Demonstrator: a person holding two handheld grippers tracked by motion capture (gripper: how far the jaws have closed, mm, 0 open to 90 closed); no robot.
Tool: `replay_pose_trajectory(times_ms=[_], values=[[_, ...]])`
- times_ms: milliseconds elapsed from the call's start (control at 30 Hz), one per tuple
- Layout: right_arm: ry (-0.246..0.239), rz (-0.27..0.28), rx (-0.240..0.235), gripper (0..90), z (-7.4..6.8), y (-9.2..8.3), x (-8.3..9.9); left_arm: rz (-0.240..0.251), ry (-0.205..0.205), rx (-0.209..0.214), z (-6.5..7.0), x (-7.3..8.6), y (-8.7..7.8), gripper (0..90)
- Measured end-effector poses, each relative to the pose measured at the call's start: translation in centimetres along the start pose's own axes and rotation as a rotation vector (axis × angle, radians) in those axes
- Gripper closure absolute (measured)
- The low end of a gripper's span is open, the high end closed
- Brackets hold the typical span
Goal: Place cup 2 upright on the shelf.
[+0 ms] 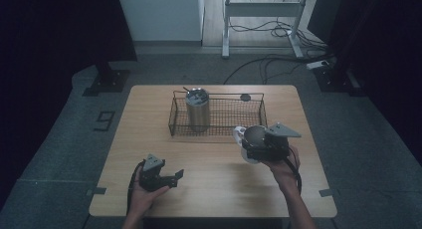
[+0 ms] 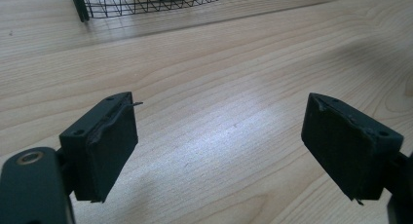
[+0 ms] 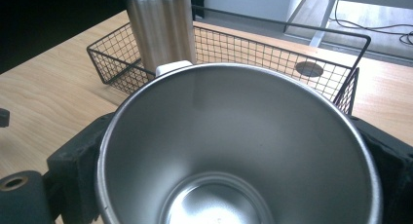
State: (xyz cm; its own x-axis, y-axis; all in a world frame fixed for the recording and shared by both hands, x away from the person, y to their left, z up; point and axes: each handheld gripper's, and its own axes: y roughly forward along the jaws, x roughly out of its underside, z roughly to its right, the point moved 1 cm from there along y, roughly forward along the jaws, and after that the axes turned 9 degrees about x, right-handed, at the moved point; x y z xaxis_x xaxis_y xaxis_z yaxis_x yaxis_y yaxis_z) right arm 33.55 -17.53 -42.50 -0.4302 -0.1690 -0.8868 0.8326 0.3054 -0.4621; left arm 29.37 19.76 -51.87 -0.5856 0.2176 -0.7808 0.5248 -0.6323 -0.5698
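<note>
Gripping the steel mug (image 3: 238, 146) across its slick, rigid walls, the right gripper (image 1: 263, 145) is hovering near the wire basket (image 1: 259, 120); the left gripper (image 1: 169, 178) is gaping empty.

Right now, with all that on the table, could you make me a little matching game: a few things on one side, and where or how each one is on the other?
Things:
1. tall steel cup
2. steel mug
3. left tongs
4. wire basket

States:
A. open, nothing between the jaws
B. gripped in the right tongs, just in front of the basket
C. standing upright inside the basket
D. resting on the table's far half

Pairs: 1-C, 2-B, 3-A, 4-D
</note>
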Motion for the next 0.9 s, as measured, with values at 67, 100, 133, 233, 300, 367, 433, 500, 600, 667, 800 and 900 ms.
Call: replay_pose_trajectory(times_ms=[67,100,133,233,300,367,433,500,600,667,800,900], values=[[-0.001,0.006,-0.001,5.8,0.0,0.1,-0.2,0.000,0.000,0.001,0.0,0.0,0.0,13.4],[-0.002,0.007,-0.001,5.8,-0.1,0.1,-0.3,0.000,-0.001,0.001,0.0,0.0,0.0,13.4],[-0.005,0.008,-0.003,5.8,-0.1,0.2,-0.4,0.001,-0.003,0.000,0.0,0.0,0.0,13.4],[-0.011,0.009,-0.003,5.8,-0.2,0.3,-0.8,0.002,-0.004,-0.001,-0.1,0.0,-0.1,13.5],[-0.013,0.009,-0.005,5.8,-0.2,0.4,-1.0,0.002,-0.004,-0.001,-0.1,0.0,0.0,13.5],[-0.014,0.009,-0.005,5.8,-0.3,0.4,-1.3,0.001,-0.003,0.001,0.0,0.0,0.0,13.5],[-0.019,0.007,-0.005,5.8,-0.3,0.5,-1.5,0.000,-0.002,0.001,0.0,0.0,0.0,13.5],[-0.017,0.008,-0.003,5.8,-0.4,0.6,-1.7,-0.001,0.000,0.001,0.0,0.0,0.0,13.5],[-0.016,0.009,-0.005,5.8,-0.4,0.7,-2.1,0.000,-0.002,0.001,0.0,0.0,0.0,13.5],[-0.016,0.010,-0.007,5.8,-0.4,0.7,-2.4,0.001,-0.002,0.001,0.0,0.0,0.0,13.5],[-0.016,0.011,-0.008,5.8,-0.3,0.8,-2.7,-0.001,-0.004,0.001,0.0,0.1,0.0,13.5],[-0.016,0.008,-0.009,5.8,-0.3,1.1,-3.0,-0.001,-0.003,0.001,0.0,0.1,0.0,13.5]])
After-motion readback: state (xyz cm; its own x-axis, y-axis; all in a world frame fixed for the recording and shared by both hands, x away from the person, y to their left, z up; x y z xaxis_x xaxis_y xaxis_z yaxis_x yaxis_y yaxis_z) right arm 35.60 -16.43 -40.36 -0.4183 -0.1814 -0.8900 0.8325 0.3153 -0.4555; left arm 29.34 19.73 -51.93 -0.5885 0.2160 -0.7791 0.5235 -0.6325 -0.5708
